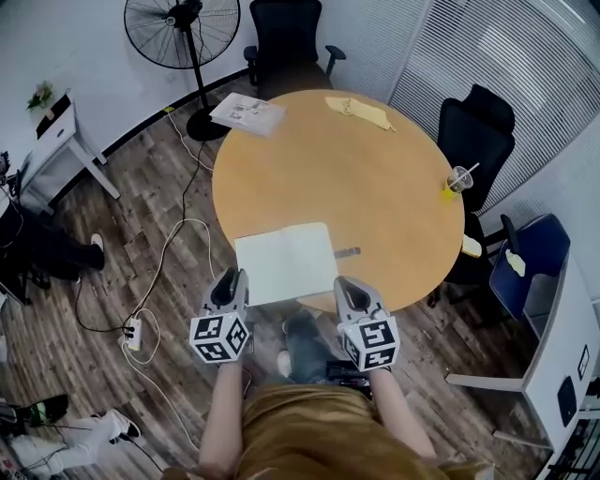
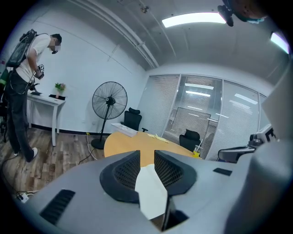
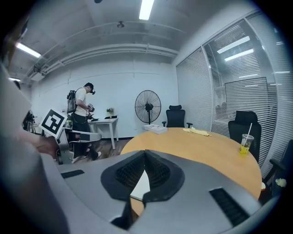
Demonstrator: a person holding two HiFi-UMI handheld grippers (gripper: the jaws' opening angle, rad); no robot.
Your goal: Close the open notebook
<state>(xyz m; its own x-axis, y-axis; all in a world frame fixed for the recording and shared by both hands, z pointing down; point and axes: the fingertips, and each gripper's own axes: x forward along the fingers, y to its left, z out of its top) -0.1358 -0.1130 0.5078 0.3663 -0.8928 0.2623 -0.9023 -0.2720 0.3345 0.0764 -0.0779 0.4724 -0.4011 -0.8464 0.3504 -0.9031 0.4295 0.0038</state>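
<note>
The open notebook point(image 1: 286, 262) lies flat with blank white pages at the near edge of the round wooden table point(image 1: 375, 178). My left gripper point(image 1: 232, 279) sits just off the notebook's lower left corner. Its jaws stand apart, and the white page point(image 2: 151, 192) shows through the gap of the left gripper point(image 2: 146, 156); nothing is pinched. My right gripper point(image 1: 345, 284) is off the lower right corner. In the right gripper view the right gripper point(image 3: 145, 153) has its tips meeting, with a sliver of the page point(image 3: 141, 186) beneath them.
A small dark strip point(image 1: 347, 252) lies right of the notebook. An iced drink cup point(image 1: 457, 180) stands at the table's right edge, a yellow cloth point(image 1: 361, 112) and a paper stack point(image 1: 247, 113) at the far side. Chairs point(image 1: 475, 136), a fan point(image 1: 183, 28) and floor cables point(image 1: 169, 253) surround the table.
</note>
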